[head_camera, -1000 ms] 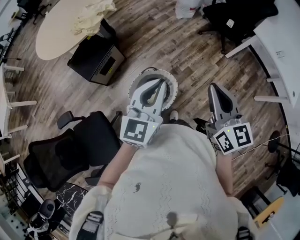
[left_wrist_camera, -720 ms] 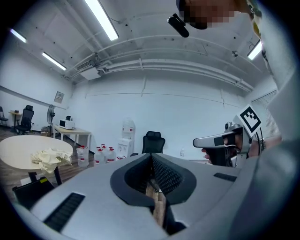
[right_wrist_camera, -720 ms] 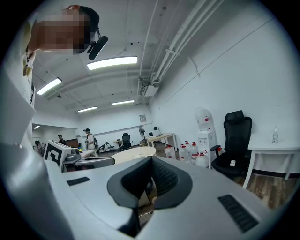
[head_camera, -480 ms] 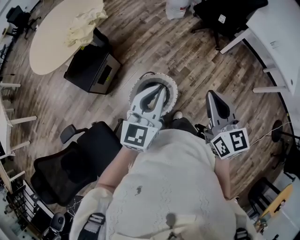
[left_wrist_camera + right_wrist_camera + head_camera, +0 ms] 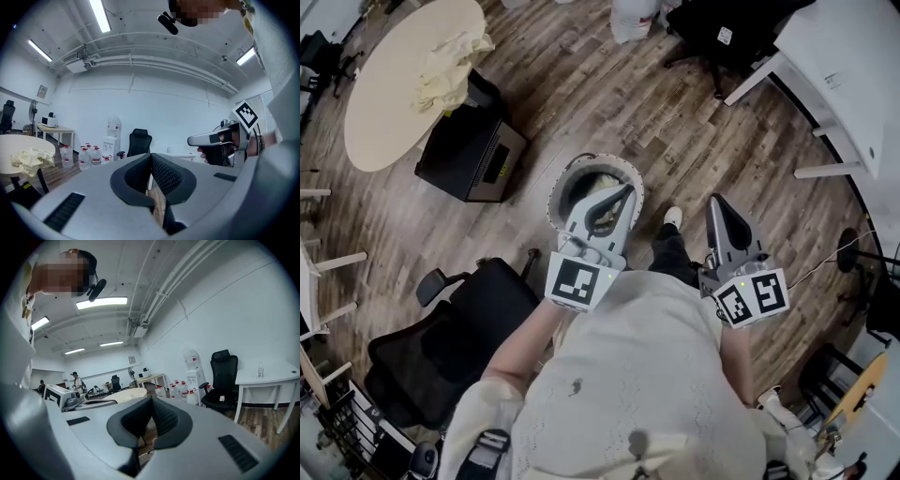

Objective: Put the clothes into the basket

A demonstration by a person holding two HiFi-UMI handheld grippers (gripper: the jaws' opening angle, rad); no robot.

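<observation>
Both grippers, left (image 5: 628,192) and right (image 5: 718,202), are closed on nothing. Since a second ago the person's stepped forward. Clothes (image 5: 445,70) still on the table (image 5: 384,117), well apart from the basket (image 5: 555,192), so nothing's been grabbed yet imo.

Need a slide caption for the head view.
Left gripper above the floor basket, right gripper alongside; clothes on table.

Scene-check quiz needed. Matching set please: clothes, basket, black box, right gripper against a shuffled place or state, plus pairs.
1. pale yellow clothes
2. basket
3. black box
4. right gripper

A. on the floor beside the round table
B. jaws together, empty
C. on the round table
D. on the floor, overlapped by the left gripper in the head view

Pairs: 1-C, 2-D, 3-A, 4-B
</observation>
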